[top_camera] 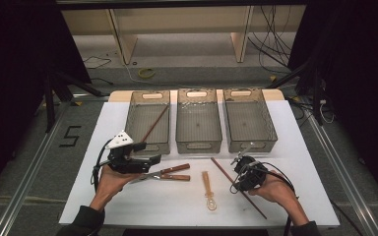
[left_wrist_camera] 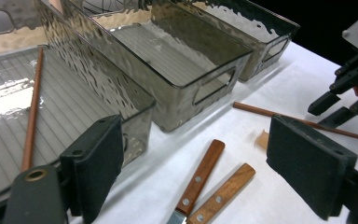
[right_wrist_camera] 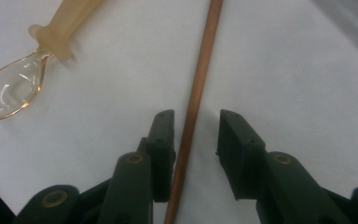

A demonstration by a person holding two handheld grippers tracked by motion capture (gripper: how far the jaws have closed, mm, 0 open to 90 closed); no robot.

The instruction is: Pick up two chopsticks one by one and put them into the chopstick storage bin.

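Left gripper (top_camera: pixel 150 160) jaws spread wide, empty, over the knives (left_wrist_camera: pixel 205 184) beside the left bin (top_camera: pixel 147 120) holding one chopstick (left_wrist_camera: pixel 31 109), spoon (right_wrist_camera: pixel 14 91) on the surface, right gripper (right_wrist_camera: pixel 196 154) jaws partly spread astride the second chopstick (right_wrist_camera: pixel 198 93), left pad nearly touching.

Chopstick (right_wrist_camera: pixel 193 100): slender reddish-brown wooden rod | lying flat on white table (top_camera: pixel 285 147), diagonal, in front of right-hand bin (top_camera: pixel 248 120) | between two black jaws, pads not pressing | clear amber spoon (right_wrist_camera: pixel 14 93) nearby, apart
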